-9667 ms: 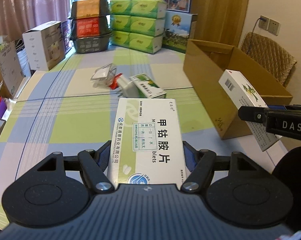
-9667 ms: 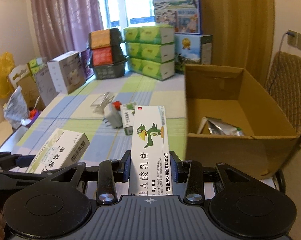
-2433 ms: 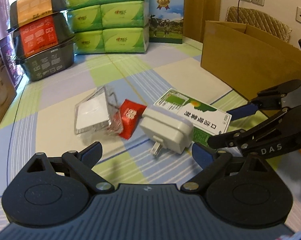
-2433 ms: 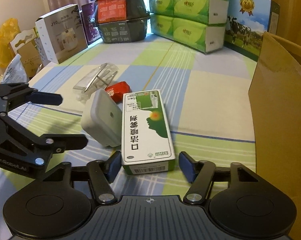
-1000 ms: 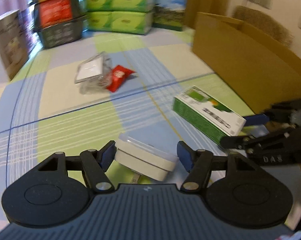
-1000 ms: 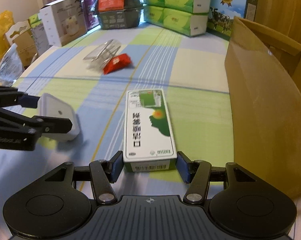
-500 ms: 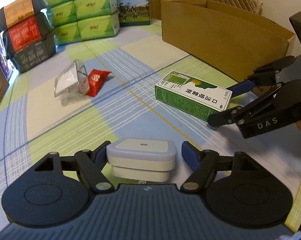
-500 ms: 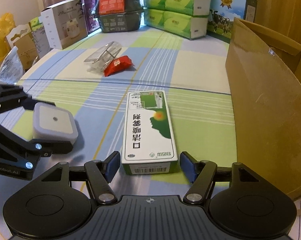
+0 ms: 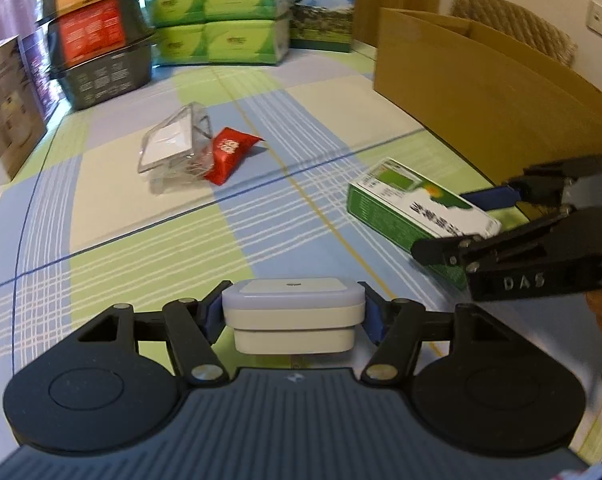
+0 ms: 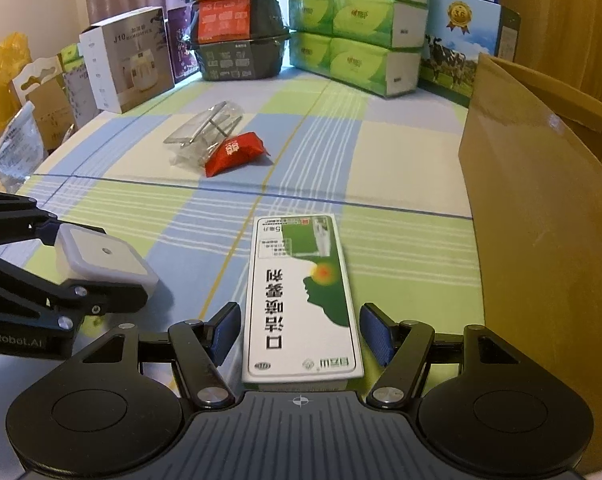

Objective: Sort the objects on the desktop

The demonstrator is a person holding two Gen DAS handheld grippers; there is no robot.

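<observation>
1. The left gripper has its blue pads pressed against both sides of the white plug adapter, low over the checked tablecloth
2. The right gripper straddles the green-and-white medicine box, fingers apart, beside the cardboard box
3. A clear plastic case and red sachet lie touching further back

The right gripper carries "DAS" in raised letters on its black body, seen from the left wrist view. The left gripper shows "enRobot.AI" along its lower edge, cut off at the picture's border. The green and white box between the right gripper's fingers bears large Chinese characters. Far ahead and left of the right gripper, a grey carton reads "J10" and, beneath, "HUMIDIFIER", only faintly legible
</observation>
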